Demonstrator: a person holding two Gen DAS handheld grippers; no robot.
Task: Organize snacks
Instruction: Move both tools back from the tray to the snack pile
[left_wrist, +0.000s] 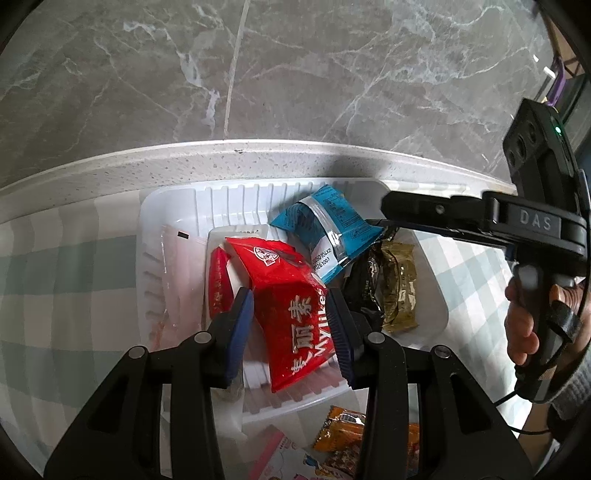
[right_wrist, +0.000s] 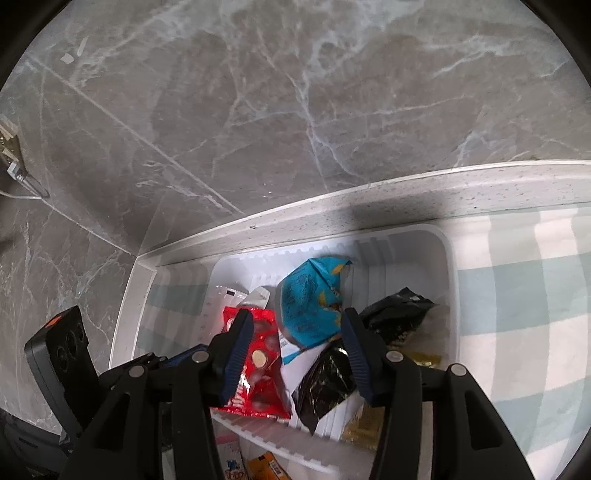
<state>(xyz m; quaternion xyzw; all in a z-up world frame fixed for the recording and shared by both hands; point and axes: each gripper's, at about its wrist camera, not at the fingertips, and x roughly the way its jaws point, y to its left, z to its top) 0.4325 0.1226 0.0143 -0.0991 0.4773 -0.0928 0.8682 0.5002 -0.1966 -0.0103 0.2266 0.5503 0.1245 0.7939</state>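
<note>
A white plastic basket (left_wrist: 432, 295) (right_wrist: 448, 258) on the table holds several snack packets. A red Mylikes packet (left_wrist: 291, 295) (right_wrist: 262, 354) lies in it, right between the fingers of my left gripper (left_wrist: 290, 325), whose jaws stand apart around it without clearly squeezing it. A blue packet (left_wrist: 328, 229) (right_wrist: 306, 302) leans on the pile behind. My right gripper (right_wrist: 295, 339) hovers open just over it, and its tips (left_wrist: 386, 212) show beside the packet's corner. Black packets (left_wrist: 369, 284) (right_wrist: 325, 384) and an olive one (left_wrist: 400, 284) lie to the right.
An orange packet (left_wrist: 343, 428) and a pink one (left_wrist: 273, 454) lie outside the basket on the checked cloth (left_wrist: 55, 277). The speckled table edge (left_wrist: 258, 158) runs just behind the basket, with marble floor beyond. A person's hand (left_wrist: 524, 325) holds the right gripper's handle.
</note>
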